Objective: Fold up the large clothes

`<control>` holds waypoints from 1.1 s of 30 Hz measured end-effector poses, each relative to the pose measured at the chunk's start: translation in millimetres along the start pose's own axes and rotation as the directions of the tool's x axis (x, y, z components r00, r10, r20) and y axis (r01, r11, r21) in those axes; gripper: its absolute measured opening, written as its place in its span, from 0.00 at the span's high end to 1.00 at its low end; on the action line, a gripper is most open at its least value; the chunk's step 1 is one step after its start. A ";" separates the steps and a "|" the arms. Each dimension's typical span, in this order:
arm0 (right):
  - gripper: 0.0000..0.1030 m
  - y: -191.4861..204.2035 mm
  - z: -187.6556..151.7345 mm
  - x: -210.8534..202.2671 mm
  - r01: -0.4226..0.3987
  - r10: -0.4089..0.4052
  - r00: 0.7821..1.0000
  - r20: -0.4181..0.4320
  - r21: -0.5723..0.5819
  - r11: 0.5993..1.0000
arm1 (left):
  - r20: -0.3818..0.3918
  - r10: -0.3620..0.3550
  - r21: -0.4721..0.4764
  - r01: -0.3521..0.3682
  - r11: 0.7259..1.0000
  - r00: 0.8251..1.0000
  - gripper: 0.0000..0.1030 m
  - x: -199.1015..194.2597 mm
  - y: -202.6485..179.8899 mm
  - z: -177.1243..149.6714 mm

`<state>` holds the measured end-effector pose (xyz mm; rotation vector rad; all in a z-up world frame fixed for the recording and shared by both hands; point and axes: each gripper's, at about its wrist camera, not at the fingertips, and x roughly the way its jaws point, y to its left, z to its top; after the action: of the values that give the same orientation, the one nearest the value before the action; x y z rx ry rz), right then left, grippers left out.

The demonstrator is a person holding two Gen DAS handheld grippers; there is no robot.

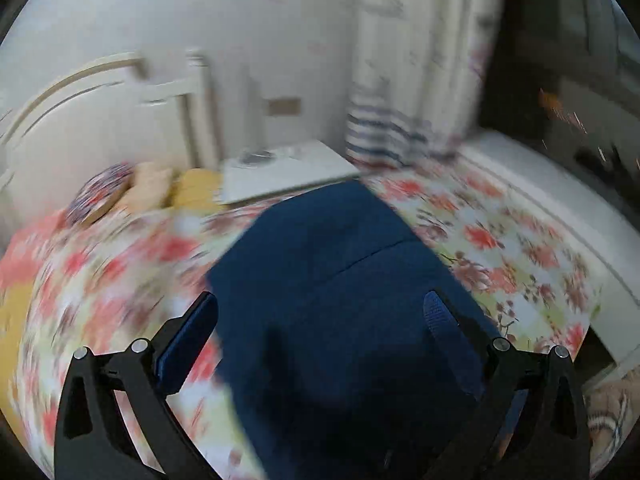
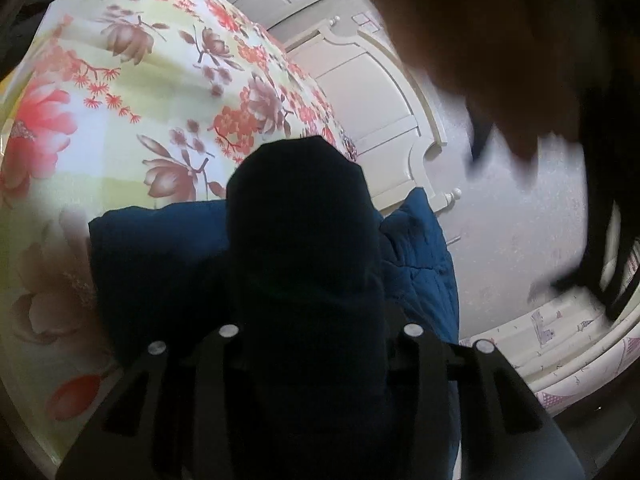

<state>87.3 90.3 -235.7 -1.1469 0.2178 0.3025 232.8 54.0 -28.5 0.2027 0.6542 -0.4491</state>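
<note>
A dark blue padded garment (image 1: pixel 336 280) lies folded into a long block on the floral bedspread (image 1: pixel 500 240). My left gripper (image 1: pixel 320 312) is open above its near end, one finger to each side, holding nothing. In the right wrist view the same garment (image 2: pixel 160 264) bunches up over my right gripper (image 2: pixel 304 240). A dark fold of it covers both fingers and fills the gap between them. The fingertips are hidden, but the fingers stand close together around the cloth.
A white headboard (image 1: pixel 100 92) and pillows (image 1: pixel 152 184) sit at the far left. A white bedside table (image 1: pixel 288 168) and a curtain (image 1: pixel 416 80) stand behind the bed. A blurred hand and dark sleeve (image 2: pixel 500 40) cross the right wrist view's top right.
</note>
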 end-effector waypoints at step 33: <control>0.31 -54.5 -42.2 -26.2 -0.339 0.322 0.940 0.115 0.435 0.834 | -0.015 0.015 -0.218 -0.018 0.976 1.000 0.04 110.6 71.2 -58.7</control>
<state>80.8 27.8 -197.3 -0.6358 0.4335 0.5495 311.7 98.4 -140.4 0.0026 0.7094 -0.3571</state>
